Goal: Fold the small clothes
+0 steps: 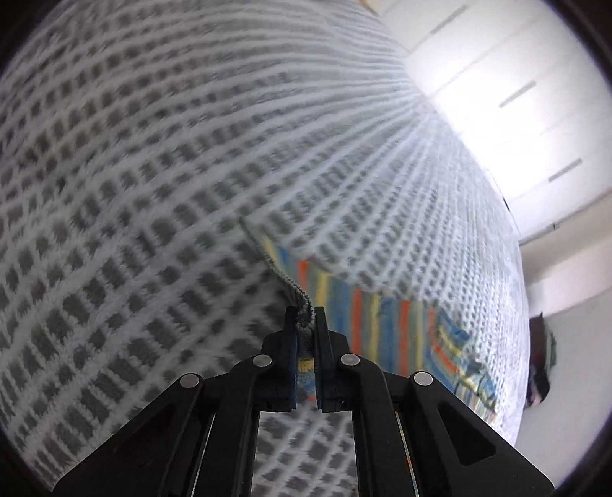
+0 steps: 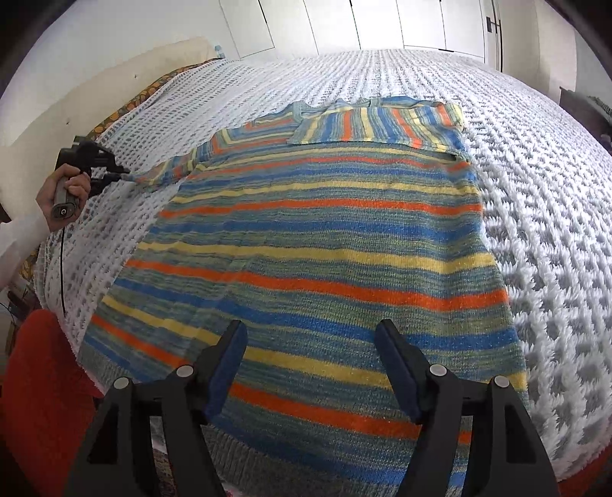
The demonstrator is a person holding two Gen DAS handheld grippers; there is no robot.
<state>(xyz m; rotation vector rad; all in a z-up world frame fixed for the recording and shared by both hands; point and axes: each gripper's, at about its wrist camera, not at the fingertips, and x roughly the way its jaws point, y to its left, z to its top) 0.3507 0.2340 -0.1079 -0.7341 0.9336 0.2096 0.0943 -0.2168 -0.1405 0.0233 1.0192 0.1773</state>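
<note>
A knitted sweater [image 2: 313,237] striped in blue, orange, yellow and green lies flat on the bed. Its right sleeve [image 2: 378,122] is folded across the chest. Out to the left stretches the left sleeve [image 2: 168,174], its cuff [image 1: 305,325] pinched between the pads of my left gripper [image 1: 305,319], which is shut on it. In the right wrist view the left gripper [image 2: 114,174] appears at the far left, held by a hand. My right gripper [image 2: 310,336] hovers open above the sweater's lower part, near the hem, with nothing between its fingers.
A white and grey knitted bedspread [image 2: 535,214] covers the bed. White cupboard doors [image 2: 382,23] stand beyond it. A red cloth [image 2: 42,382] sits at the bed's near left corner. A patterned pillow edge [image 2: 153,88] and pale headboard are at the far left.
</note>
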